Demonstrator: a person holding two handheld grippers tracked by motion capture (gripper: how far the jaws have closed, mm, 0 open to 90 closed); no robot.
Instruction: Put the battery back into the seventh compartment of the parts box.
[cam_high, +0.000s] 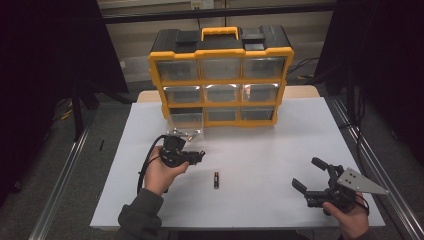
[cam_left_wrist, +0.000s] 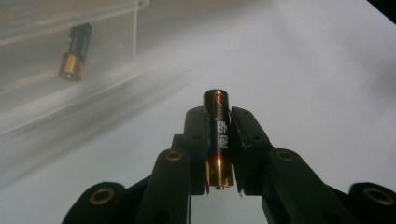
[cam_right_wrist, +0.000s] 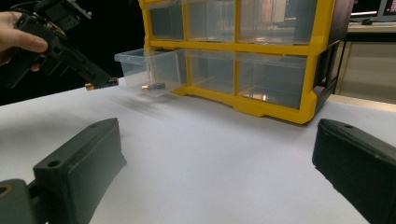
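We hold our left gripper (cam_high: 200, 154) raised above the tabletop (cam_high: 260, 150), our left hand (cam_high: 162, 172) wrapped around its body and our sleeved forearm coming in from the near edge. Its jaws are pressed together on a battery (cam_left_wrist: 219, 140), which runs lengthwise between the pads. Our right gripper (cam_high: 307, 175) sits low near the right front corner, gripped from behind by our right hand (cam_high: 352, 220), with its jaws spread wide apart and nothing between them.
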